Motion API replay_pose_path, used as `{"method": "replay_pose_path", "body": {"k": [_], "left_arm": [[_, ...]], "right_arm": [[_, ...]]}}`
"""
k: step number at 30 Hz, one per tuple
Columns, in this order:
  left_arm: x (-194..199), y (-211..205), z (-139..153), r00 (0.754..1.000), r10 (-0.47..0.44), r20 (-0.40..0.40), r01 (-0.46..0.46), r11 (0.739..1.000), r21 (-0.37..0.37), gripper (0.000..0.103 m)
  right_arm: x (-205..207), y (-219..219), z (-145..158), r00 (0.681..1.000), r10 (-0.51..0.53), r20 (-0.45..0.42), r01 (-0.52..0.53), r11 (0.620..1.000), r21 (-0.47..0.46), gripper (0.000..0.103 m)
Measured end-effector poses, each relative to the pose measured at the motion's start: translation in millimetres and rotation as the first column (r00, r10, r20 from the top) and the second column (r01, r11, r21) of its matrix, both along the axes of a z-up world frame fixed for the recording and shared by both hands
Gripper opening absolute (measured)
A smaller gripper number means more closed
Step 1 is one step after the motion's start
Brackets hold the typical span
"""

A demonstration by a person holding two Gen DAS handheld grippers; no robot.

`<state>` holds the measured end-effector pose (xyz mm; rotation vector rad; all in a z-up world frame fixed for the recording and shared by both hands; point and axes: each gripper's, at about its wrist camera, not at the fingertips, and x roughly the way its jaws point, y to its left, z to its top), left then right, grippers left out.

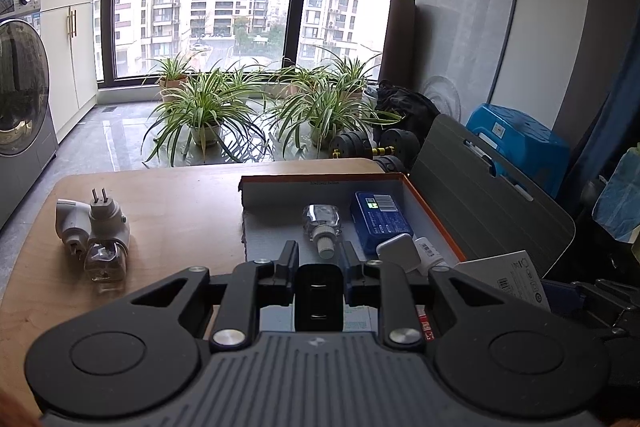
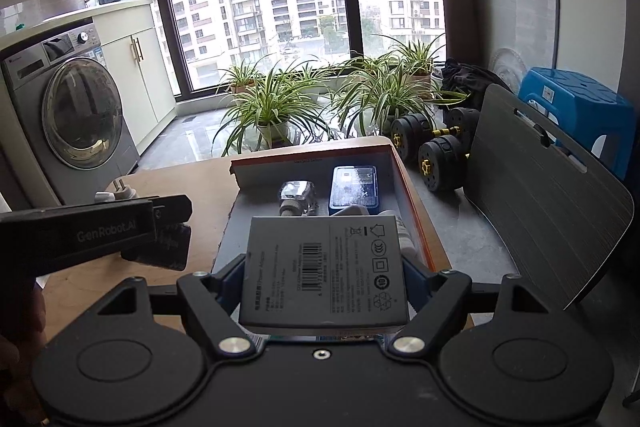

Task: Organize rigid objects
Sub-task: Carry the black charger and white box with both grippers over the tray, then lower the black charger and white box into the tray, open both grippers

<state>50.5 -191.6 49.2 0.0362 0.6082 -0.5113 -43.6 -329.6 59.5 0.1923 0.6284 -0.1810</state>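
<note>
My left gripper point(image 1: 319, 253) is shut on a black charger block point(image 1: 319, 301), held over the near edge of an orange-rimmed box point(image 1: 432, 215). The box holds a clear bottle point(image 1: 322, 223), a blue case point(image 1: 380, 219) and a small white block point(image 1: 399, 251). My right gripper point(image 2: 324, 263) is shut on a grey power-adapter box point(image 2: 326, 273), held above the same orange-rimmed box point(image 2: 412, 203). The left gripper also shows at the left of the right wrist view point(image 2: 172, 227). Two white plug-in units point(image 1: 92, 227), one with a clear bottle, lie on the wooden table point(image 1: 180, 211) at the left.
A grey chair back point(image 2: 544, 195) stands to the right of the table. Dumbbells point(image 2: 436, 151), a blue stool point(image 2: 576, 107) and potted plants point(image 2: 272, 107) are on the floor beyond. A washing machine point(image 2: 68, 115) stands at the left.
</note>
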Motion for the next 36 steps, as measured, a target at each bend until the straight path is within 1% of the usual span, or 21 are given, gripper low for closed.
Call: {"method": "replay_pose_path", "body": {"k": [16,29,36], "left_arm": [[10,-3,-6,1.000,-0.001,-0.010,0.001,1.000,0.004,0.023],[25,-9,-16,0.999,-0.002,-0.032,0.003,1.000,0.013,0.023],[36,-15,-21,0.999,-0.008,-0.051,0.008,1.000,0.016,0.023]], "right_arm": [[14,2,-3,1.000,0.004,-0.009,-0.004,1.000,-0.001,0.092],[37,-7,-13,0.999,0.006,-0.032,-0.006,1.000,0.003,0.092],[50,-12,-23,0.998,0.005,-0.058,-0.004,1.000,0.004,0.092]]}}
